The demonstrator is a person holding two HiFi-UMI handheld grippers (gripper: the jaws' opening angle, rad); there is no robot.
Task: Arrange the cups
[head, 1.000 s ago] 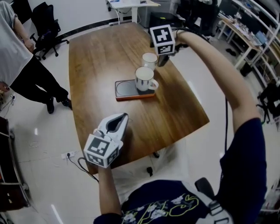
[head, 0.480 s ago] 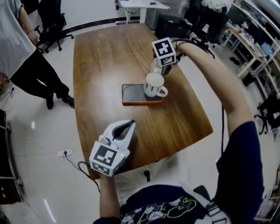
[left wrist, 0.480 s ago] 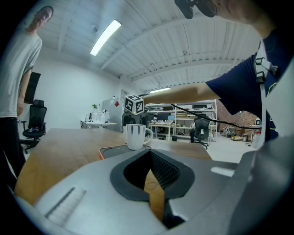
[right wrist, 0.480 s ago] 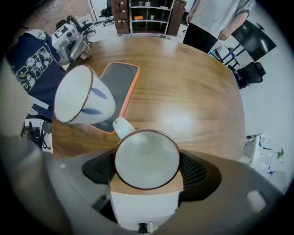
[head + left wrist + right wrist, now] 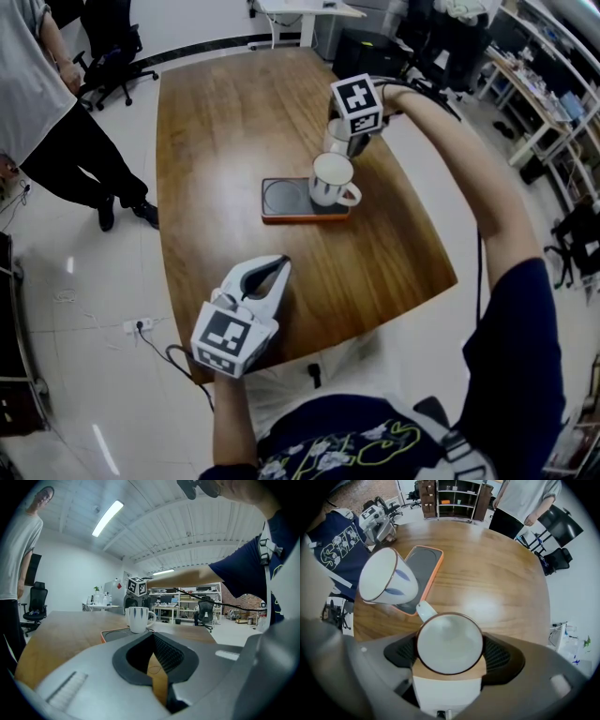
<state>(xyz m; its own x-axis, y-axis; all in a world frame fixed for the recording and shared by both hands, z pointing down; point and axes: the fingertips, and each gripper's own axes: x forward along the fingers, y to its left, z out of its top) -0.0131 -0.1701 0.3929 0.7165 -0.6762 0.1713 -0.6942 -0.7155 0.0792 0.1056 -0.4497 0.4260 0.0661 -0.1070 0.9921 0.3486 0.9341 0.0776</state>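
The right gripper [image 5: 449, 658] points down over the wooden table [image 5: 234, 122] with its jaws wide apart around a white cup [image 5: 449, 641]. The jaws have just been closing, and the pads [image 5: 496, 654] now seem to press the cup's wall from both sides. The cup's mouth opens straight up at the gripper's camera, and its handle sticks out ahead of the jaws. Whether its base rests on the wood I cannot tell. Just ahead of this gripper and a little to its left stands a second cup [image 5: 384, 581], white with dark leaf marks. It stands on the near corner of a dark tray with an orange rim [image 5: 423, 566], and the gripped cup's handle reaches toward that corner. The left gripper [image 5: 277, 267] hangs at the table's near edge, about level, with its jaw tips together and nothing between them. The cup on the tray stands well ahead of it, slightly left of its jaw line.
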